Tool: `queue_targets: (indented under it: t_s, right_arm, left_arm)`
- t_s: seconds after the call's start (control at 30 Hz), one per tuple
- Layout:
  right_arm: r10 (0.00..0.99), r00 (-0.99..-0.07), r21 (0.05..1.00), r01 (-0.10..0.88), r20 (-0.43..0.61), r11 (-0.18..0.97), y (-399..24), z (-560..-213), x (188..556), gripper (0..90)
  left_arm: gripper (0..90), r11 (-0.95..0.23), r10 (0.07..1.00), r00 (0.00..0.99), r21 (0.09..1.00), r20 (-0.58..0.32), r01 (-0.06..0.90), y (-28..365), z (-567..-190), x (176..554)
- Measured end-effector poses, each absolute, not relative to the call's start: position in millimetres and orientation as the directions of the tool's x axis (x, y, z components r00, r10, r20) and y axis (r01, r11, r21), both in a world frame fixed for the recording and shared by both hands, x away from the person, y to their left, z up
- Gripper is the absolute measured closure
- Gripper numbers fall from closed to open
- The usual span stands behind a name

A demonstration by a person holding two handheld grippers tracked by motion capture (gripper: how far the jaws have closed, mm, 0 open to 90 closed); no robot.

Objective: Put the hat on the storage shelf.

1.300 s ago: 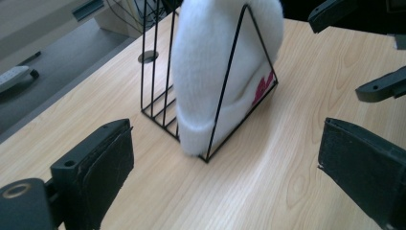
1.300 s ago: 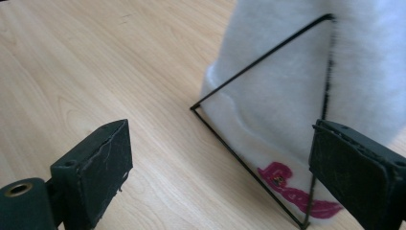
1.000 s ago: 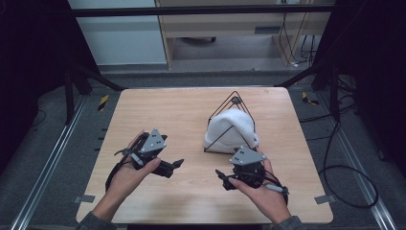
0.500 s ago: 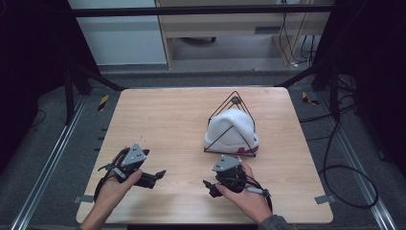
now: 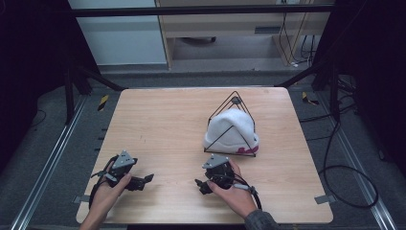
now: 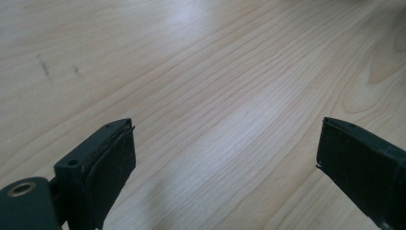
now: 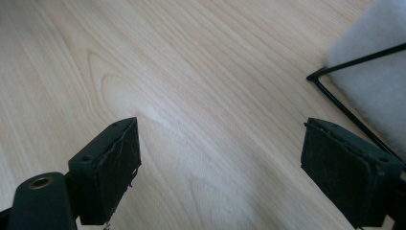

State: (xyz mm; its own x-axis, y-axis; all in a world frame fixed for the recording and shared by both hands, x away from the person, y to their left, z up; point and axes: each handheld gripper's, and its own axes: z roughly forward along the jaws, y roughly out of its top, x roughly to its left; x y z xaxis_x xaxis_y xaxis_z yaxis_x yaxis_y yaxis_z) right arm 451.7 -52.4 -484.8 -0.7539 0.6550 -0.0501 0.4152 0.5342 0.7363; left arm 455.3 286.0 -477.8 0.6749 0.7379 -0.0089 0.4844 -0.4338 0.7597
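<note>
A black wire pyramid frame [image 5: 235, 125] stands right of centre in the high view, on the wooden table [image 5: 167, 120]. Inside it sits a white knit hat [image 5: 230, 132] with a dark red mark along its lower right rim; the mark is too small to read. In the right gripper view a corner of the frame [image 7: 335, 96] and a patch of the white hat [image 7: 378, 72] fill the upper right, cut off by the edge.

The left gripper [image 5: 143, 180], held in a hand [image 5: 107, 194] at the lower left of the high view, lies low over bare wood, well apart from the frame. Its jaws stand wide with nothing between them. The right gripper [image 5: 201, 184], held in the other hand [image 5: 234, 194] at lower centre, sits just below the frame's front edge, jaws likewise spread wide and empty. Whether it touches the frame cannot be told. A cable [image 5: 253, 194] loops beside that hand.

Dark floor, metal rails and loose cables [image 5: 344, 167] surround the table.
</note>
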Motion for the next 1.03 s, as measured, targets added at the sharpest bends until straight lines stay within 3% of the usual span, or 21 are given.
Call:
queue_targets:
  t_s: [0.4,1.03]
  right_arm:
    - [0.697,-0.717,0.741,0.466,-0.004,0.483,-35.8,-493.8,472.9,12.9]
    - [0.759,-0.651,0.736,0.509,-0.009,0.446,-22.8,-511.9,469.1,7.2]
  left_arm:
    - [6.1,-0.413,0.791,0.611,0.729,-0.009,0.546,305.8,-506.7,465.7]
    - [2.5,-0.436,0.798,0.602,0.716,0.027,0.545,303.3,-508.2,468.4]
